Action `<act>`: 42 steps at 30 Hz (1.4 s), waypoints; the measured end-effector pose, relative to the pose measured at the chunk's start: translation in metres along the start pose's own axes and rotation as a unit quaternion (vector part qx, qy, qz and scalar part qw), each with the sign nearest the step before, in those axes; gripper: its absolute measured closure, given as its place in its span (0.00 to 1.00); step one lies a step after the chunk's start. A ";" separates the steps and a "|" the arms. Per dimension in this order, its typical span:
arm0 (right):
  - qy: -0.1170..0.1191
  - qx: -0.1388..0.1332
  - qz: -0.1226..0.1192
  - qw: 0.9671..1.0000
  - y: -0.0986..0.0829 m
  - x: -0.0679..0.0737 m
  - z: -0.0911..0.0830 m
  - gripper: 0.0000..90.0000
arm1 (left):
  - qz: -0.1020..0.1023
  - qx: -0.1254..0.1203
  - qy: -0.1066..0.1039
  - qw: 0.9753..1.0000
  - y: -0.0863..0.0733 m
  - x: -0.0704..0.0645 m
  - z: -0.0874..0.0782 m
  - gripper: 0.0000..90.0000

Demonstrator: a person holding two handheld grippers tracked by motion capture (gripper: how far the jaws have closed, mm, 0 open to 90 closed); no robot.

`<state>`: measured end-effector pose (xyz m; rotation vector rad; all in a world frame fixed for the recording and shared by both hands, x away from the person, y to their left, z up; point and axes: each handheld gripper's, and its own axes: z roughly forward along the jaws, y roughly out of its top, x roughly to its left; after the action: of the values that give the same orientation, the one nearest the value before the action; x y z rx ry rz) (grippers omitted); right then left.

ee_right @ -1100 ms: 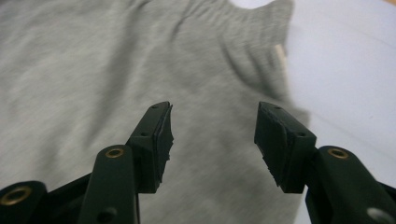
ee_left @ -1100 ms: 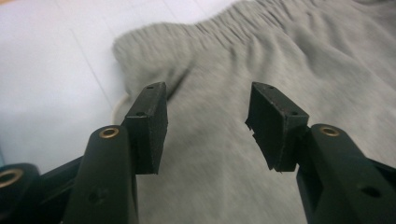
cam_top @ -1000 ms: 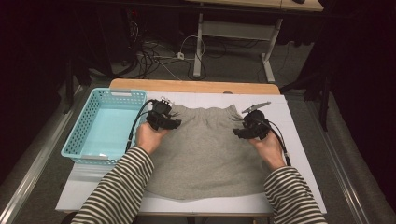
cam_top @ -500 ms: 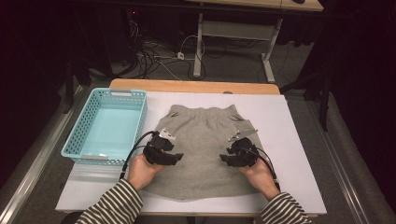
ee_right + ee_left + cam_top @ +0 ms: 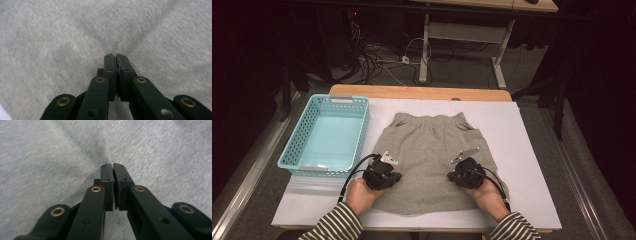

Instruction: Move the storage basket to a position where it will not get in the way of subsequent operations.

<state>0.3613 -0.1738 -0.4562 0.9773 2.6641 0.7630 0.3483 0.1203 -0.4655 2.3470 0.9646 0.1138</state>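
A grey fabric garment with a gathered waistband lies flat on the white table top, waistband at the far end. Both hands rest on its near half. My left gripper presses on the cloth near its left edge, and my right gripper presses on it toward the right side. In the left gripper view the jaws stand shut, tips down on the grey cloth, where a faint crease runs away from them. The right gripper view shows the same: jaws shut, tips on the cloth.
A light blue plastic basket stands on the table's left part, close to the garment's left edge. A wooden strip borders the far edge. Cables and desk legs lie on the floor beyond.
Both grippers slid from the waistband toward the near hem, staying on the cloth. The garment now lies flatter and more spread out.
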 end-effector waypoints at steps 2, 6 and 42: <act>0.008 -0.001 0.006 1.000 -0.003 -0.001 -0.002 0.97 | -0.003 0.000 -0.002 1.000 -0.002 0.000 -0.002 0.93; 0.013 0.002 0.002 1.000 -0.005 -0.001 -0.003 0.97 | -0.006 0.005 -0.002 1.000 -0.010 0.000 -0.009 0.93; 0.045 -0.017 -0.006 0.999 -0.008 -0.003 -0.001 0.79 | -0.100 -0.044 0.039 0.993 -0.085 0.010 -0.065 0.60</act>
<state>0.3585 -0.1811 -0.4596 0.9401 2.7197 0.8675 0.2848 0.2067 -0.4609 2.1655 1.2028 0.1654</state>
